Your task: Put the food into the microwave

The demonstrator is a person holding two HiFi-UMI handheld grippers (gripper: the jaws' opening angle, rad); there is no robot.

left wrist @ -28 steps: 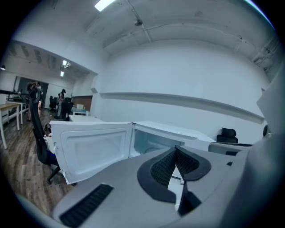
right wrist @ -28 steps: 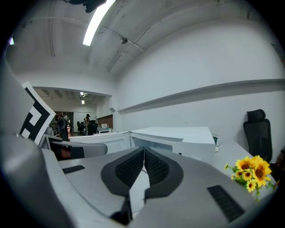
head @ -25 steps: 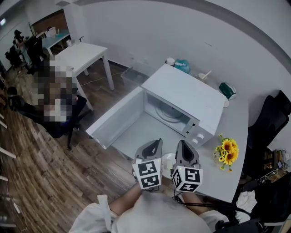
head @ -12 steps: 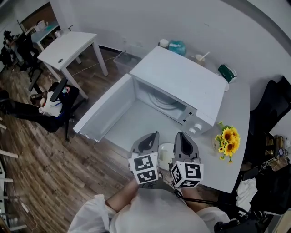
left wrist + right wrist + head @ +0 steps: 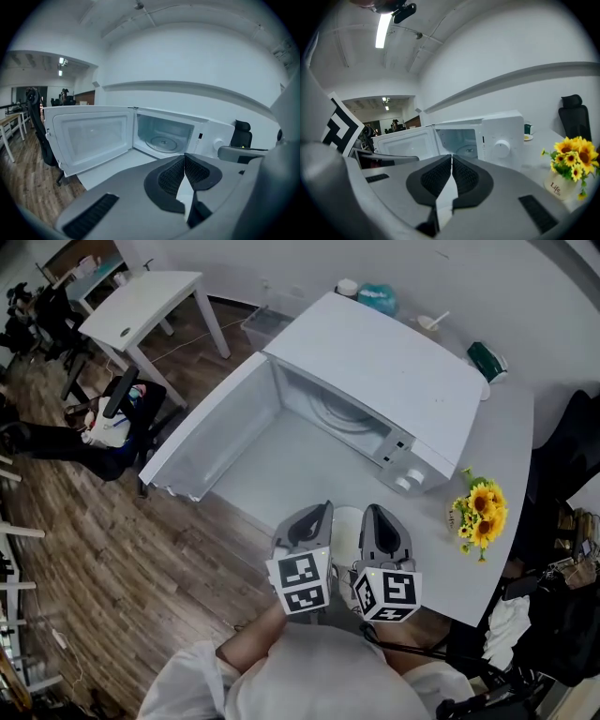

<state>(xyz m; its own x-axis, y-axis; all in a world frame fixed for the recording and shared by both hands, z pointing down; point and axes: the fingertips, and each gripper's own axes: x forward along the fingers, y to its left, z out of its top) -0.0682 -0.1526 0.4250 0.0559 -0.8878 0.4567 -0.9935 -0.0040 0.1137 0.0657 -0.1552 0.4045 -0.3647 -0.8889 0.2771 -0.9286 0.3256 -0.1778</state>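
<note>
White food dish (image 5: 345, 521): on counter (image 5: 511, 446), near edge, before open microwave (image 5: 375, 362), between left tongs (image 5: 184, 161) and right tongs (image 5: 451, 159), both pressed together, empty. We judge it light, rigid, slippery; pinch opposite rims.

Microwave (image 5: 375, 371) on counter (image 5: 511, 442), door (image 5: 211, 432) swung out left, flowers (image 5: 483, 512) right of it, bowl (image 5: 427, 322) behind. Dish (image 5: 345, 524) before microwave, between left hand-held gripper (image 5: 317, 514) and right hand-held gripper (image 5: 380, 514). Table (image 5: 141, 307) far left.
</note>
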